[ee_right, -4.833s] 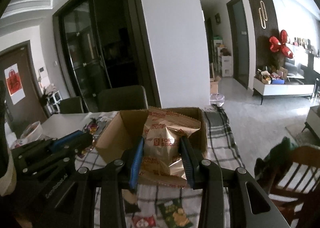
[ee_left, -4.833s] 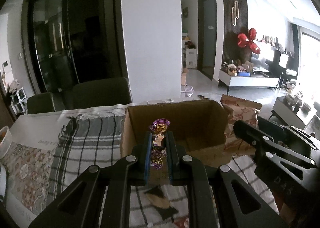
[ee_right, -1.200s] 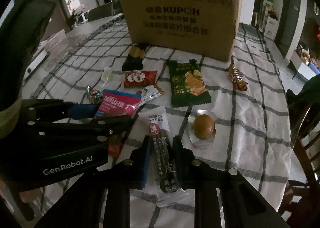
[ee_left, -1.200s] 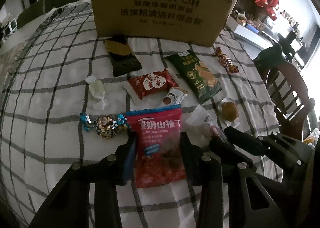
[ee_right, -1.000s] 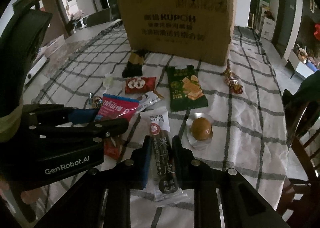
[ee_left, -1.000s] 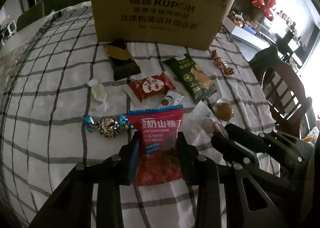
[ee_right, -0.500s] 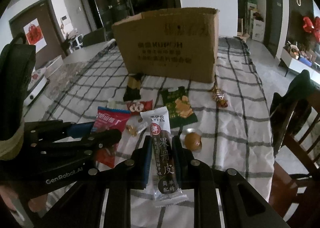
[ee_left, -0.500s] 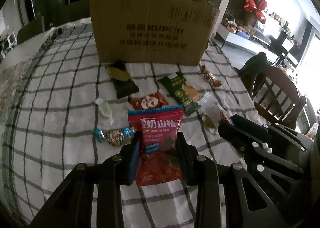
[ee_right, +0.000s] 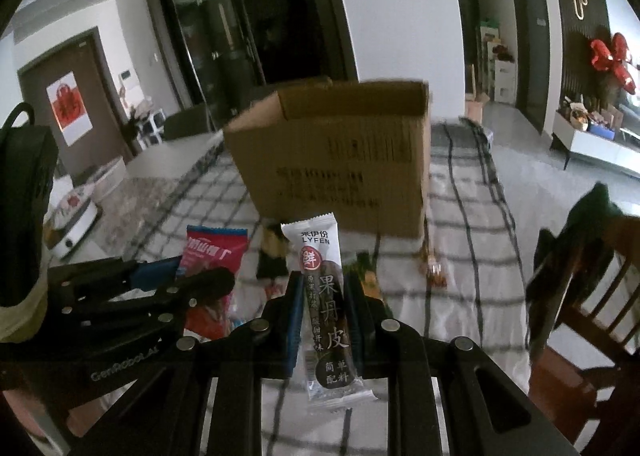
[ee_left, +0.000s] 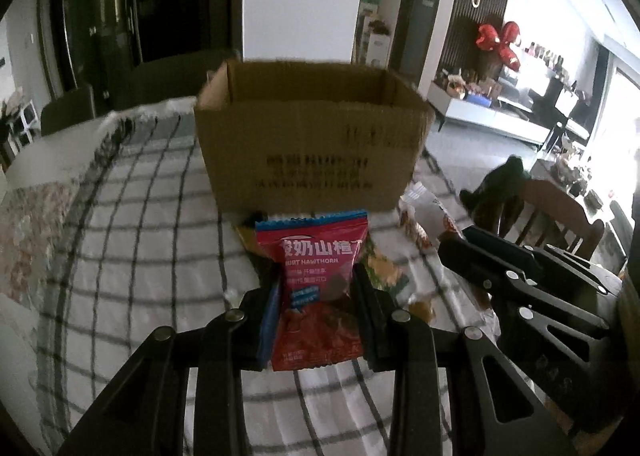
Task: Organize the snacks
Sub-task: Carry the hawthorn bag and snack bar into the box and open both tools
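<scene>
While my left gripper (ee_left: pixel 316 296) clamps the red hawthorn snack pouch (ee_left: pixel 318 288) by its sides, the pouch stands upright between the pads, its blue-edged top seal up and its lower end hanging just past them, clear of the table. My right gripper (ee_right: pixel 323 304) is closed tight on the narrow white and brown fruit-leather stick pack (ee_right: pixel 326 308), also upright, with both ends poking out above and below the pads. Seen from the right wrist, the left gripper and its pouch sit just to the left of the stick pack; from the left wrist, the right gripper shows at the right side.

Straight ahead of both packs stands the open cardboard box (ee_left: pixel 312 144), printed side facing me, on the checked tablecloth (ee_left: pixel 132 224) toward the far end of the table. Between me and the box, a few loose snacks lie on the cloth: a dark wrapper with a yellow patch (ee_right: pixel 272 252) near the box's front, a green packet (ee_left: pixel 386 272) mostly hidden behind my left gripper, and a small twisted candy (ee_right: pixel 434 270) toward the table's right edge. They are blurred, so I cannot read them. A wooden chair (ee_right: pixel 588 296) stands beside the right edge of the table.
</scene>
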Available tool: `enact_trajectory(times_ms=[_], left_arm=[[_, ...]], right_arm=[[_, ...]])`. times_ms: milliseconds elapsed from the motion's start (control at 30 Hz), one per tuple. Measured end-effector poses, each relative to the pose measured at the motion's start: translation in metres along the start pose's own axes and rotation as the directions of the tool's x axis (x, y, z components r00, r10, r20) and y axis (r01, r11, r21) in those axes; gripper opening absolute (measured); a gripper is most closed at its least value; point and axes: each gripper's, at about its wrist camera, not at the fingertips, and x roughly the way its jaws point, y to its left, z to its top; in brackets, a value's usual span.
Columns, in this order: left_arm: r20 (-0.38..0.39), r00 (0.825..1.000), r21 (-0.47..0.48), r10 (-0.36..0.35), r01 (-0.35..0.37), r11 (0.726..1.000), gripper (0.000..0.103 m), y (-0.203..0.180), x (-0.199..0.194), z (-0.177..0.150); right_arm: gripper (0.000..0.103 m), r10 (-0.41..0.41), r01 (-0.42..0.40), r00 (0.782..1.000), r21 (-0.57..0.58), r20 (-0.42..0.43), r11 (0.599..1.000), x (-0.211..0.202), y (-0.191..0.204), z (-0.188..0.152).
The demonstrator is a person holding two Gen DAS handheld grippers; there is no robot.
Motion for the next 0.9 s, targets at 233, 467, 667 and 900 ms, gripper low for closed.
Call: enact_trajectory(times_ms=[233,467,667,900], left_arm=[[0.075,0.997,0.041,0.001,-0.004,0.999,0.032,0.006,-0.013,0.040],[0.129,0.992,0.084,0.005,-0.016,0.996,0.032,0.010,-0.015,0.080],[0.152,0.988,0.119,0.011,-0.030,0.992,0.032,0.011,-0.005,0.110],[0.149,0.989,0.136,0.004,-0.025,0.990,0.032,0.013,0.020,0.139]], right_arm=[[0.021,-0.003,0.004,0.998,-0.007,0.066,1.000,-0.003,0.005,0.036],[0.021,0.002,-0.001,0.995,-0.012,0.104,1.000,0.004,0.004,0.075],[0.021,-0.004,0.005,0.993,-0.008,0.115,1.000,0.015,-0.002,0.102],[0.021,-0.028,0.030,0.993,-0.017,0.117,0.999,0.035,-0.009,0.124]])
